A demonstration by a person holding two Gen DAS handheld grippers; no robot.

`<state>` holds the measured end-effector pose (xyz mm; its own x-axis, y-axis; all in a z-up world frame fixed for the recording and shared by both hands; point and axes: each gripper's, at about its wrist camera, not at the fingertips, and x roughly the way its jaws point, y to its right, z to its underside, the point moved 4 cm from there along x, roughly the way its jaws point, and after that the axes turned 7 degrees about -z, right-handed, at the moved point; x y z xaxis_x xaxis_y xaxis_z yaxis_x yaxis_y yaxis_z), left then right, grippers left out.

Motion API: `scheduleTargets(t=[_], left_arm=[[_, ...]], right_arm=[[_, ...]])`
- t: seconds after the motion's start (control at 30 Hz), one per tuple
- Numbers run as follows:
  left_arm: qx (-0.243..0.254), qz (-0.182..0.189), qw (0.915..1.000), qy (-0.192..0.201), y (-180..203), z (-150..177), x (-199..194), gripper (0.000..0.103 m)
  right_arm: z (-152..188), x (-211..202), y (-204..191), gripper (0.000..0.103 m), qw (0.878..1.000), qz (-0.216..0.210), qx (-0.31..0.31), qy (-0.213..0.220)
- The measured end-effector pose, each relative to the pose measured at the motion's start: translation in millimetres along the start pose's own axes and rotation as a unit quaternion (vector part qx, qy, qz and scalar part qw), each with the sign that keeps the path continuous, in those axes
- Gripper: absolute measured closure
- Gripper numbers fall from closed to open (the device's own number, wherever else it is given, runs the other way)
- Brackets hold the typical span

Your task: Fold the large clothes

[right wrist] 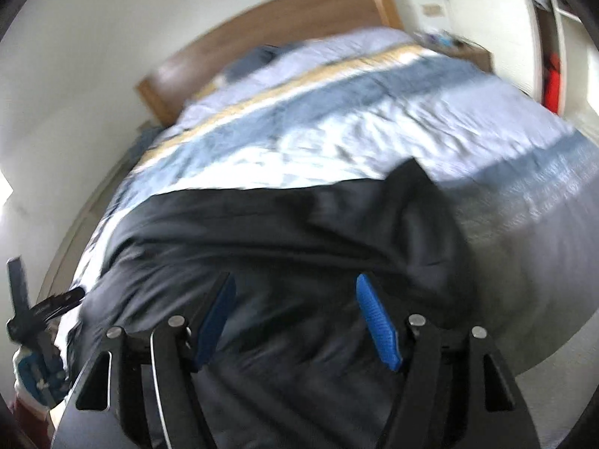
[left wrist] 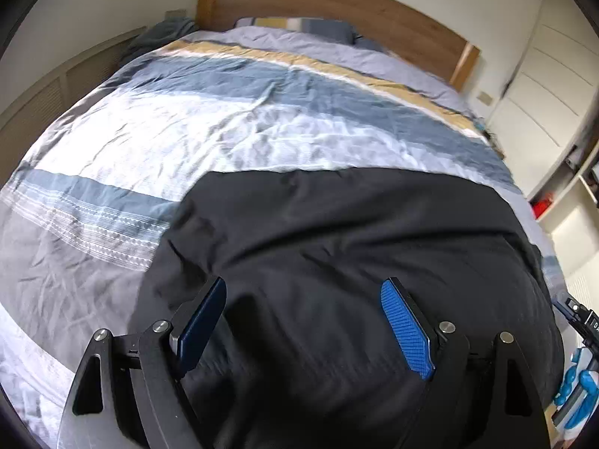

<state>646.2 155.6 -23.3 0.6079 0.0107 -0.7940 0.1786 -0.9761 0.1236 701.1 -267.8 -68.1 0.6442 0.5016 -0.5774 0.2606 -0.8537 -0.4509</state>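
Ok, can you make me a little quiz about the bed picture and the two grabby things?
1. True or false: the black garment lies on the striped duvet.
2. What is the left gripper doing? A) standing open above the black cloth B) pinching a pillow C) holding a red box
3. Fill in: the headboard is made of ____.

Key: 1 true; 2 A; 3 wood. The right gripper stands open too.
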Motion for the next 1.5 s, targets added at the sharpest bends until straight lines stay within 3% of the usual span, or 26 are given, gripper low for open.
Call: scheduleTargets(t=[0.1, 0.23, 0.37, 0.53, 0.7, 1.23, 1.37, 1.5], left_arm=[[0.009, -0.003, 0.9998, -0.015, -2, 22, 10, 0.018], [-0.023, 0.003, 0.9989, -0.04, -21, 38, 18, 0.018], [-0.019, -0.02, 0.9996, -0.004, -25, 49, -9, 0.019], [0.002, -0.021, 0.9989, 0.042, -8, 74, -43, 0.019], [0.02, -0.03, 0.9976, 0.059, 4, 99, -51, 0.018], [0.03, -0.055, 0.9943, 0.086, 7, 111, -44, 0.013], [0.033, -0.058, 0.9939, 0.088, 8, 114, -52, 0.013], [0.037, -0.061, 0.9932, 0.093, 9, 116, -61, 0.013]], right_arm=[[25, 10, -8, 0.037, 0.999, -0.009, -0.023, -0.023], [47, 7, 19, 0.037, 0.999, 0.018, -0.013, -0.025], [50, -10, 23, 0.037, 0.995, 0.086, -0.036, -0.031], [58, -33, -2, 0.037, 0.996, 0.065, -0.06, -0.016], [78, -41, -27, 0.037, 0.997, 0.027, -0.078, -0.009], [101, -46, 8, 0.037, 0.998, 0.047, -0.049, -0.008], [99, -54, 5, 0.037, 0.997, 0.059, -0.047, -0.005], [96, -66, -15, 0.037, 0.997, 0.044, -0.058, 0.009]])
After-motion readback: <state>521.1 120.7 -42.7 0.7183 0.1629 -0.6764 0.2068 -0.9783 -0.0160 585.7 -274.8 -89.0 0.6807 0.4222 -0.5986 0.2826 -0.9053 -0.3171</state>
